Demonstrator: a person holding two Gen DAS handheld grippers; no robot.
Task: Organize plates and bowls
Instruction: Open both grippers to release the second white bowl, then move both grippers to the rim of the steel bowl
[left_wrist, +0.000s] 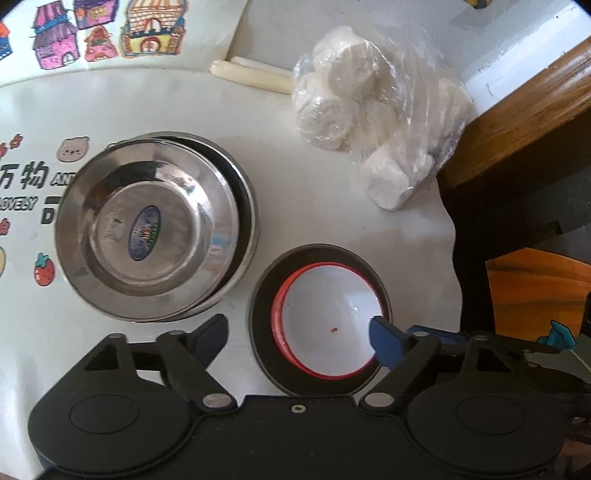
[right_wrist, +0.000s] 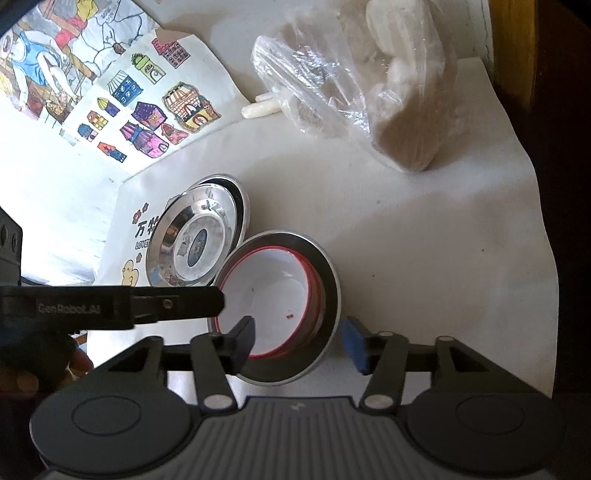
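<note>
The white bowl (left_wrist: 325, 317) with a red rim sits nested in a dark steel-rimmed plate (left_wrist: 258, 332), one of each, low on the tabletop (left_wrist: 332, 206) at about 6 o'clock in both wrist views. Touching it at 10 o'clock are two stacked steel plates (left_wrist: 147, 225), the upper one shiny with an oval sticker and shifted off the lower. The left gripper (left_wrist: 299, 338) is spread wide: one finger lies outside the bowl's plate on the left, the other, with a blue pad, reaches over the bowl's right side, pressing nothing. The right gripper (right_wrist: 301, 341) is also spread, straddling the near right rim without pinching it. At 1 o'clock lies one clear plastic bag of white rolls (left_wrist: 373, 122), with two pale sticks (left_wrist: 251, 75) beside it, and several coloured drawings (right_wrist: 147, 110) lie toward 11 o'clock.
</note>
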